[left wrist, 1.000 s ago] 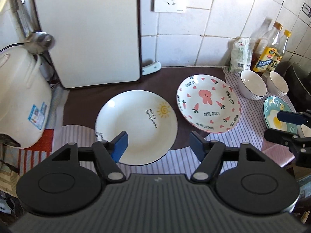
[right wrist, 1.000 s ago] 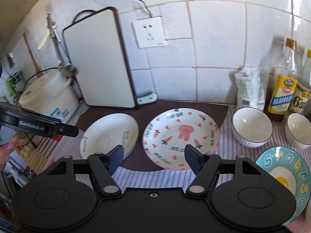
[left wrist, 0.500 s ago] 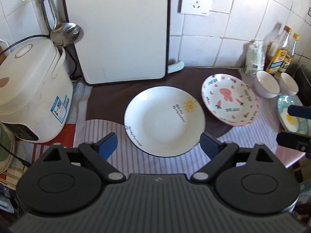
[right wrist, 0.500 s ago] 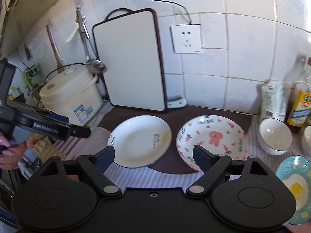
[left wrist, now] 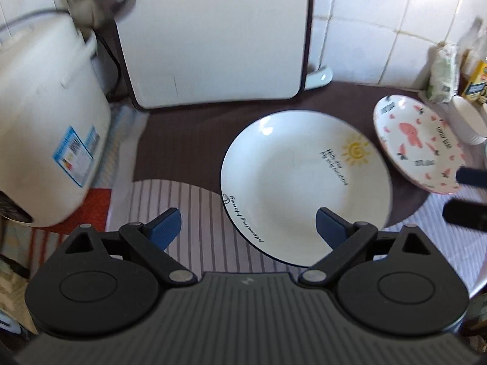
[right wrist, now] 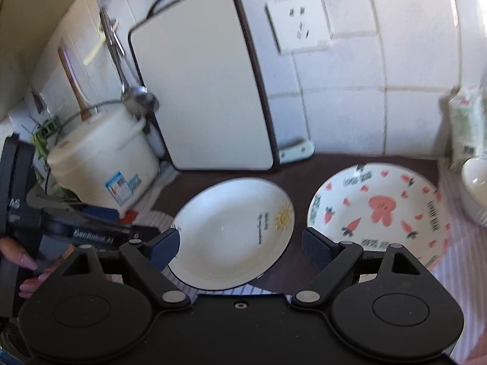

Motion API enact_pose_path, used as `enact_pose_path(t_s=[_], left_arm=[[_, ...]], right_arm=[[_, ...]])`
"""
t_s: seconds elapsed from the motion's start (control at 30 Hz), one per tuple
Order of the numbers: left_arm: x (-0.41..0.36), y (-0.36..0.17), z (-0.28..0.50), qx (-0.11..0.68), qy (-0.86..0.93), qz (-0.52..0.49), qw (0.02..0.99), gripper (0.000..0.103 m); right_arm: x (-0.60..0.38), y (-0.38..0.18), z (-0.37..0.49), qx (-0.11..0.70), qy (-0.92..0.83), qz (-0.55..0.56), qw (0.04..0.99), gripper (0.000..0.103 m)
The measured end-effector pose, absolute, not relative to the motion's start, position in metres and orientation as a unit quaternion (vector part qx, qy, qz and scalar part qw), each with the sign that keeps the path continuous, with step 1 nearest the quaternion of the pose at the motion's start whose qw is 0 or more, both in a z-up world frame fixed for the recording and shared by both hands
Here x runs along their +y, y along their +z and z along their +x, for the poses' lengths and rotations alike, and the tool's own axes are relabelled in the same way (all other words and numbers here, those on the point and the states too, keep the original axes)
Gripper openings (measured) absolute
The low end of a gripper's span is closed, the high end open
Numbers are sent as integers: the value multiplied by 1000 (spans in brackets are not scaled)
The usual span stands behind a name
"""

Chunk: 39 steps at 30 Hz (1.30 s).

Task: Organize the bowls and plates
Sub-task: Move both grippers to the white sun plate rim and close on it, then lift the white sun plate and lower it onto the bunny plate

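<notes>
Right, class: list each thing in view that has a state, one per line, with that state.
Sun plate: empty, flat on the mat.
Rabbit plate: empty, lying apart from it.
Left gripper: jaws opening, nothing between.
Right gripper: jaws open, holding nothing.
Cutting board: upright against the wall.

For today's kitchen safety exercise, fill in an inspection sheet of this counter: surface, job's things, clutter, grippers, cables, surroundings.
Surface: counter under a brown mat and striped cloth.
Job's things: sun plate and rabbit plate side by side, apart; white bowl at right edge.
Clutter: rice cooker, cutting board leaning on wall, ladle, bag.
Grippers: left gripper opening, empty, over the sun plate's near rim; right gripper open, empty.
Cables: one behind the rice cooker.
Surroundings: tiled wall, socket.
</notes>
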State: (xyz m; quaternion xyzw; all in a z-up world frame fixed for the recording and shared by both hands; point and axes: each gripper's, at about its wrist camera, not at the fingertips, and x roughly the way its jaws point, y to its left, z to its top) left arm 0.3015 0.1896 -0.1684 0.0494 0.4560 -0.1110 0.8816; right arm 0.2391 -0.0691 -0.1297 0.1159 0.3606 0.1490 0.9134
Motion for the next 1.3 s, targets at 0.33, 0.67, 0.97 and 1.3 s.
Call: enact_pose_path(t_s=[0.33, 0.67, 0.97, 1.3], left_arm=[[191, -210, 334, 461, -107, 43, 880, 96], [203, -225, 344, 475, -92, -7, 875, 75], [212, -231, 358, 499, -98, -80, 857, 23], [216, -233, 361, 506, -97, -112, 850, 24]], right_arm=[[-64, -180, 255, 399, 138, 144, 895, 90], [-68, -206, 272, 415, 141, 210, 874, 80], [-66, -224, 292, 443, 101, 214, 865, 20], [-65, -232, 298, 442, 124, 207, 864, 22]])
